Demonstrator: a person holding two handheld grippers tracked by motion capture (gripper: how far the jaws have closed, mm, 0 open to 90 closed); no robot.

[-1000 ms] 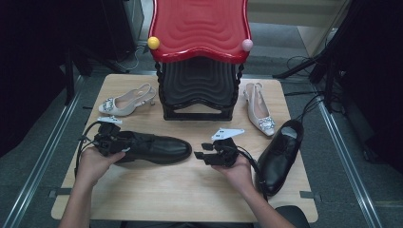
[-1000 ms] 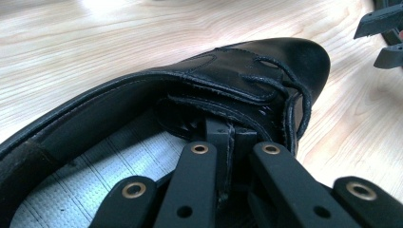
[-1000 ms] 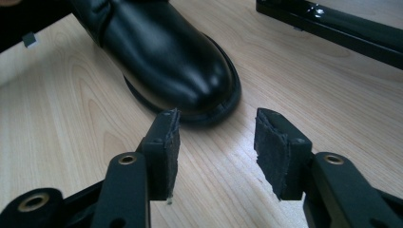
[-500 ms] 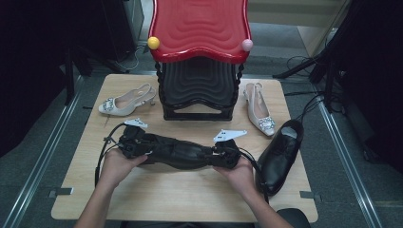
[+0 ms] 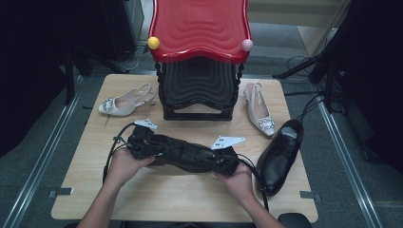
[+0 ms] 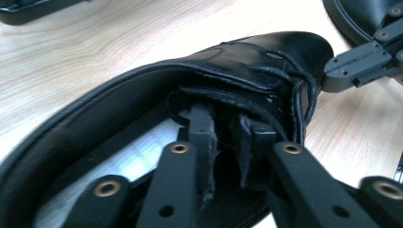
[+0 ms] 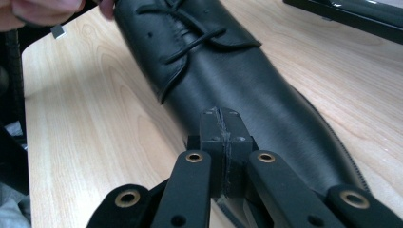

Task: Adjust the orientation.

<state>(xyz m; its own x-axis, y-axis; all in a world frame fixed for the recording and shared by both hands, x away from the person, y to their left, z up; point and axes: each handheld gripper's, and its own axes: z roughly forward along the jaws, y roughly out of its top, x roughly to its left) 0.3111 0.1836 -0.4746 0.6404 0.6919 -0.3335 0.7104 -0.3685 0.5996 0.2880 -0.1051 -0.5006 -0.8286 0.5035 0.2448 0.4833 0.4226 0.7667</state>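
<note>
The black shoe now lies across the middle of the table, in front of the rack; a second ago it lay further toward the person's left, with the right gripper clear of it. The left gripper stands at the heel end, its jaws inside the opening with the tongue between them; they have just been opening, and the pads look parted from the leather rather than pressing it. The right gripper has just been closing: its jaws are clenched together with nothing between them, their tips set against the toe. The shoe is thus carried over and steadied at both ends, probably ready for pairing or racking. Containers: the rack's red top and black lower tiers hold no shoes. The second black shoe stands at the right edge; two pale slingbacks flank the rack.
</note>
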